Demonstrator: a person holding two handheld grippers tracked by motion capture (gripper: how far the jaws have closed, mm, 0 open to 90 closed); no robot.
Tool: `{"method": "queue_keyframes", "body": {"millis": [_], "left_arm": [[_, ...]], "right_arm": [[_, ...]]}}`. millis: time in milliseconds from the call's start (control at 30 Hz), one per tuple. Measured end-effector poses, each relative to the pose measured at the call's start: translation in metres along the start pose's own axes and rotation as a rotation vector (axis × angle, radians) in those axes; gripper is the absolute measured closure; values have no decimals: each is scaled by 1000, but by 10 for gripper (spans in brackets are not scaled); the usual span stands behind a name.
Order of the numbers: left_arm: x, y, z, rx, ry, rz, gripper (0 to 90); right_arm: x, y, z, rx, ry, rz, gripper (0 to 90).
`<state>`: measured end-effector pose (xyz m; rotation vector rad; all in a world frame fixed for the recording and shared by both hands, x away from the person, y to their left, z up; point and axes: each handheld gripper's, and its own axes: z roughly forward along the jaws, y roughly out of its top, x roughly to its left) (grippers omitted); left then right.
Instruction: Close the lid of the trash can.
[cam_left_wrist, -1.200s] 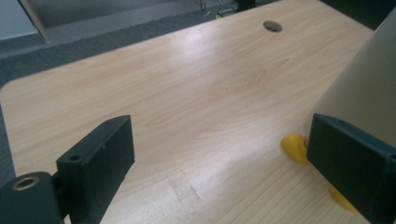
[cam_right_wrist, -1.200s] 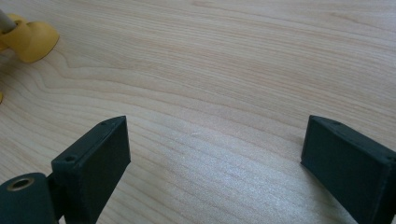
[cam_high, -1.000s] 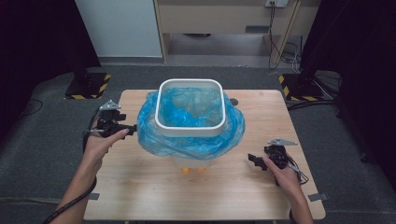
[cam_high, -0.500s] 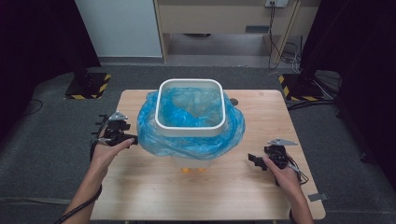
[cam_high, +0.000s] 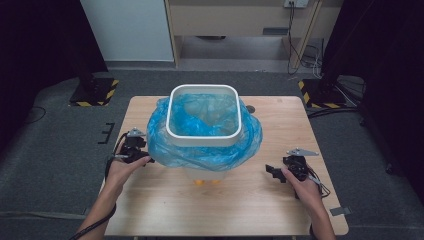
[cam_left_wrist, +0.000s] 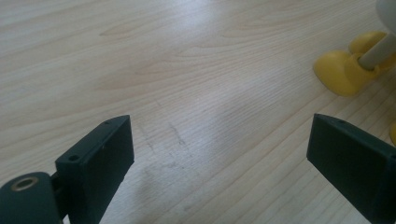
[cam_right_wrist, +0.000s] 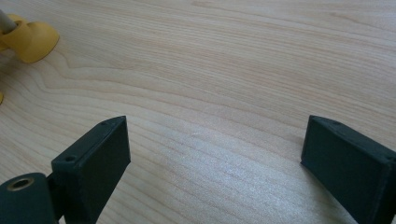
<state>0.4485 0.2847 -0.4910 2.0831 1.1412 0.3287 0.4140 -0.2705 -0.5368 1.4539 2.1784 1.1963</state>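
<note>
A white square bin (cam_high: 204, 135) stands mid-table on yellow feet (cam_high: 199, 182). A blue plastic bag (cam_high: 250, 142) lines it and is folded out over its rim, bulging round the sides. My left gripper (cam_high: 136, 150) is low at the bag's left edge, open, with bare wood between its jaws (cam_left_wrist: 219, 135); one yellow foot (cam_left_wrist: 343, 70) shows ahead to its right. My right gripper (cam_high: 273, 171) rests low at the table's right front, open and holding nothing (cam_right_wrist: 217, 130); a yellow foot (cam_right_wrist: 30, 39) lies far to its left.
The wooden table (cam_high: 285, 125) has bare room in front of the bin and on both sides. A small dark round spot (cam_high: 250, 109) sits behind the bin's right corner. Hazard-striped stand bases (cam_high: 95, 92) are on the floor beyond the table.
My left gripper has come nearer the person and to the right, dropping down beside the bag's left edge. The right gripper and the bin have stayed still.
</note>
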Motion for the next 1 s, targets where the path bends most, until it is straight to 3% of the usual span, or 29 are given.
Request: {"method": "queue_keyframes", "body": {"millis": [533, 833, 1000], "left_arm": [[-10, -25, 26, 53, 27, 6, 49], [-18, -34, 29, -1, 68, 24, 34], [-19, -36, 29, -4, 75, 42, 27]], "right_arm": [[0, 0, 0, 1, -2, -1, 78], [2, 0, 1, 4, -14, -12, 78], [2, 0, 1, 4, -18, -7, 78]]}}
